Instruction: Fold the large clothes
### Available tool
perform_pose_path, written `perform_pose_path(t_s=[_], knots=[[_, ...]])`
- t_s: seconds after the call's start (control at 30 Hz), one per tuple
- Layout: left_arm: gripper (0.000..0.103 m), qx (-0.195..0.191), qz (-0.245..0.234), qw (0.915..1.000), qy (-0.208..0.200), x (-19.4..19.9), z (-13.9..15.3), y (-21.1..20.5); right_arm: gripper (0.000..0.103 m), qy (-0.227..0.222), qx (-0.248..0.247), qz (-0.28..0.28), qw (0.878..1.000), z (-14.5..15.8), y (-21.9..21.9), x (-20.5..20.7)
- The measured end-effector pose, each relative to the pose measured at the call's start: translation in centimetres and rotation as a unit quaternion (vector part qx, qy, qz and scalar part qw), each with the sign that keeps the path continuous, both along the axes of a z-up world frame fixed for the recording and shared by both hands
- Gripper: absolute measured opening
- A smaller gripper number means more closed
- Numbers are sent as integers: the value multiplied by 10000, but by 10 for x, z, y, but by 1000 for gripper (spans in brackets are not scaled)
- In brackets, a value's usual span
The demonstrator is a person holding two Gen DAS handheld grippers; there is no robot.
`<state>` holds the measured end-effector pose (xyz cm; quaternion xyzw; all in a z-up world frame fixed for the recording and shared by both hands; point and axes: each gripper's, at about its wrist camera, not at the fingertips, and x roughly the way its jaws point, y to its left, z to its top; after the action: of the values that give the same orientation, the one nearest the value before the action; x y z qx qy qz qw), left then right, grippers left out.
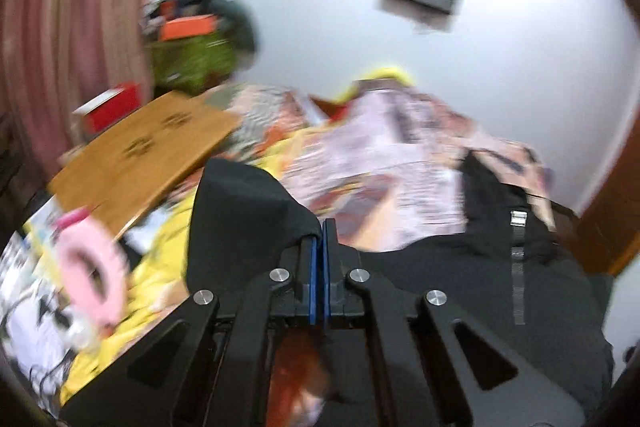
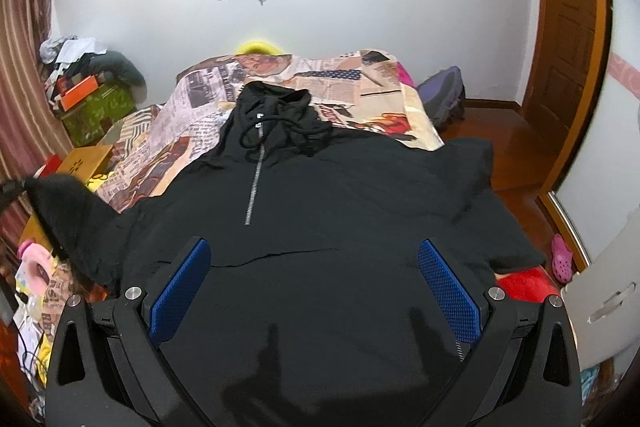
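Early stage: black hoodie [image 2: 320,211] lies flat on the bed [image 2: 192,131], unfolded. Left gripper [image 1: 319,227] pinches its sleeve [image 2: 68,211]; right gripper [image 2: 314,255] jaws spread.

The left gripper [image 1: 319,227], low centre of its frame, has blue pads pressed together; the right gripper [image 2: 314,267] spreads its blue pads wide apart.

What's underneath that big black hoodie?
The black hoodie lies on a newspaper-print bedspread; red fabric peeks out beside it. Whatever lies beneath its middle is covered.
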<state>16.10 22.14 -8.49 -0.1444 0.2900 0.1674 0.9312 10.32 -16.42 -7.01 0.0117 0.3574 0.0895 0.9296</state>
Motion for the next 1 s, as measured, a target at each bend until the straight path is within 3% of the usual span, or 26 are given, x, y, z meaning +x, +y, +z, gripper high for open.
perform_pose_path(t_s=[0.13, 0.3, 0.43, 0.57, 0.77, 0.87, 0.9, 1.0], knots=[[1, -49, -897, 9959, -101, 26, 10, -64, 103, -14, 3, -92, 10000, -1, -11, -1], [1, -41, -1791, 9835, 234, 49, -8, -139, 103, -23, -78, -121, 9999, -4, -19, -4], [1, -32, -2522, 9649, 729, 58, -41, -199, 103, -20, -149, -114, 9998, -6, -26, -8], [1, 139, -2954, 9463, 1304, 57, -79, -246, 103, 24, -246, -97, 9996, -11, -31, -9], [5, 117, -3267, 9237, 1995, 53, -120, -263, 103, 82, -292, -67, 9995, -15, -34, -8], [12, 262, -3305, 9222, 1991, 44, -119, -263, 103, 85, -306, -36, 9995, -14, -34, -8], [20, 284, -3334, 9209, 2002, 39, -118, -264, 103, 77, -311, -18, 9995, -14, -33, -7], [56, 314, -3323, 9222, 1950, 31, -108, -255, 103, 52, -337, 57, 9994, -13, -29, -6]])
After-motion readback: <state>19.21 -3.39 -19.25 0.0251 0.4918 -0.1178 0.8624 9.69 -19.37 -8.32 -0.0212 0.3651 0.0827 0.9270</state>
